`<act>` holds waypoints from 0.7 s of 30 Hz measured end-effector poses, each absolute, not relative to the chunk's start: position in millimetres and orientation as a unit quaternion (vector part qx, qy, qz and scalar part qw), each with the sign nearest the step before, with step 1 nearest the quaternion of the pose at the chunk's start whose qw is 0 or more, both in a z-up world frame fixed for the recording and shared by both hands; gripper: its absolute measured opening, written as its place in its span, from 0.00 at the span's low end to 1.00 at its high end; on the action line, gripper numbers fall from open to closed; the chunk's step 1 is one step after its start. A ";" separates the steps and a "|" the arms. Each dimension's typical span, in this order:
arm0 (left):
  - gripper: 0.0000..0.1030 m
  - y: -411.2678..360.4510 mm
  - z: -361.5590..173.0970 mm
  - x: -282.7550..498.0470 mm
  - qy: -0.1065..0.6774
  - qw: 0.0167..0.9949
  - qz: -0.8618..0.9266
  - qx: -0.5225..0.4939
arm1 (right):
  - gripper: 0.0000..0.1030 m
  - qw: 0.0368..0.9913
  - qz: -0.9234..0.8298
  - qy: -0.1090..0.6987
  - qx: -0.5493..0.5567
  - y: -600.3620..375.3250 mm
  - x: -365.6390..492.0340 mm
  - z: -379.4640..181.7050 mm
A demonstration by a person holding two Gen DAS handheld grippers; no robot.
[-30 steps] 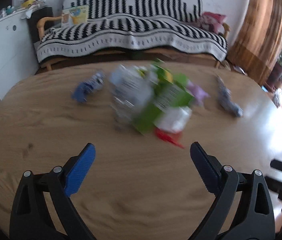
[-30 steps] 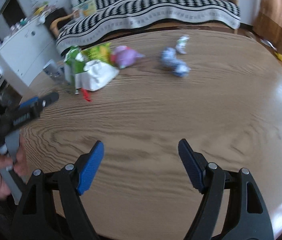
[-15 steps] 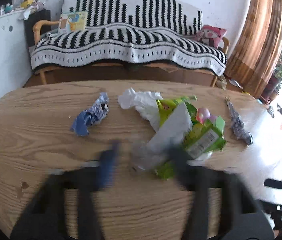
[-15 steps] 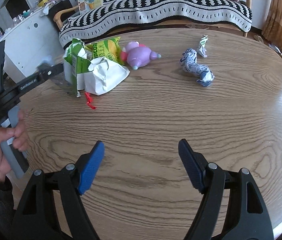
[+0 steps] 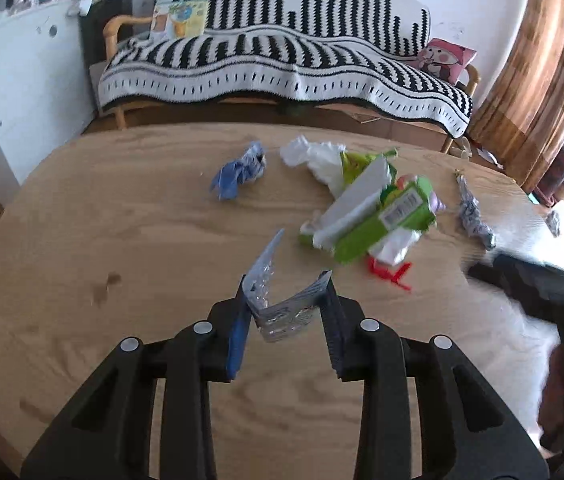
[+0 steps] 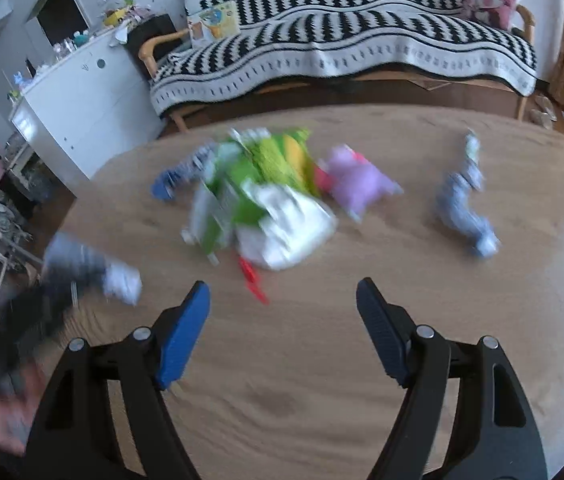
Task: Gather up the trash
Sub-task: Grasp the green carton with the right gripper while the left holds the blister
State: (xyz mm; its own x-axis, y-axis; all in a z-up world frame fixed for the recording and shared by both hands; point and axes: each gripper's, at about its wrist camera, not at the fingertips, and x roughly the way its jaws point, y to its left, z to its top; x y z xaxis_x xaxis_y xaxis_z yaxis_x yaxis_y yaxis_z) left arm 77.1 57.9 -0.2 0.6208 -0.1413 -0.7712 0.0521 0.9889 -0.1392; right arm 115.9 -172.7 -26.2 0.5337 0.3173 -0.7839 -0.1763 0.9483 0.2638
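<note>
My left gripper (image 5: 286,282) is shut on a crumpled silver foil wrapper (image 5: 278,316), held just above the wooden table (image 5: 122,232), nearer than the trash pile. The pile has a green carton (image 5: 382,220), a white plastic bag (image 5: 320,156) and a red scrap (image 5: 388,274). A blue crumpled wrapper (image 5: 238,172) lies to its left, a grey-blue one (image 5: 470,212) to its right. My right gripper (image 6: 282,286) stands open with nothing between its fingers, just short of the blurred pile (image 6: 266,200) and red scrap (image 6: 252,276). A purple toy (image 6: 358,180) lies beside the pile.
A sofa under a black-and-white striped blanket (image 5: 282,64) stands behind the table, with a white cabinet (image 5: 22,80) at the left. In the right wrist view the other hand-held gripper, blurred, shows at the left edge with the foil (image 6: 122,280).
The left jaws went from wide open to shut on the silver wrapper and drew it back out of the pile. The right gripper swung toward the pile, still open.
</note>
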 end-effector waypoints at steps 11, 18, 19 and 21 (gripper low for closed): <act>0.31 43.6 -5.0 78.6 0.448 0.888 -0.085 -0.053 | 0.37 0.871 0.125 0.475 0.026 -105.3 193.7 -28.8; 0.31 24.0 -0.5 75.2 0.446 0.889 -0.099 -0.041 | 0.24 0.886 0.148 0.439 0.032 -122.0 157.4 0.8; 0.31 16.3 2.2 72.9 0.443 0.889 -0.109 -0.037 | 0.24 0.888 0.147 0.435 0.032 -129.2 149.6 6.7; 0.31 -1.2 6.9 65.4 0.439 0.888 -0.137 -0.026 | 0.24 0.897 0.135 0.420 0.037 -155.1 123.0 21.8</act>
State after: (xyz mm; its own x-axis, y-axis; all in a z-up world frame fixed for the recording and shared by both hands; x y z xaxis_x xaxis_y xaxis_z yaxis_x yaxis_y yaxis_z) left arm 65.4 -1.2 6.9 0.5768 -0.2661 -0.7724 0.2198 0.9611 -0.1670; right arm 123.0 -155.1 21.8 0.6107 0.2728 -0.7434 -0.2111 0.9609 0.1792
